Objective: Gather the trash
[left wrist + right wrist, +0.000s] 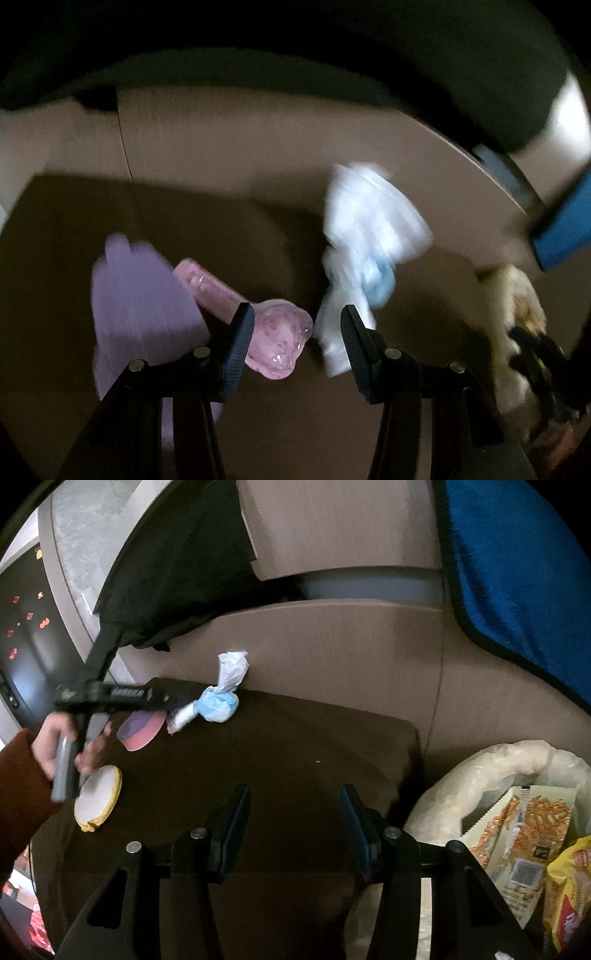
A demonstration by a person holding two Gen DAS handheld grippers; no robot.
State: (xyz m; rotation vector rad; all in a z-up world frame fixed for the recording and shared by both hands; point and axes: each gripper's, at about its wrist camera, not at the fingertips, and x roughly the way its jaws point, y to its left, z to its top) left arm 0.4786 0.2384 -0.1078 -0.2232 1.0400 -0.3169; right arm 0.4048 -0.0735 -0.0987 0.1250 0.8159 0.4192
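Two hand-held grippers work over a dark brown desk (295, 760): the right hand-held gripper (295, 812) hangs with jaws apart and empty; the left hand-held gripper (297, 332), jaws also apart and gripping nothing, noses at one crumpled pink clear-plastic wrapper (273, 339), with one blurred lilac sheet (140, 295) to its left and one knotted white-and-blue plastic bag (365, 243) to its right; one round white pad with a yellow rim (98, 799) lies near the desk's left edge; at the right, one white plastic trash bag (480, 771) holds two snack packets: one pale (524, 834), one yellow (569, 890).
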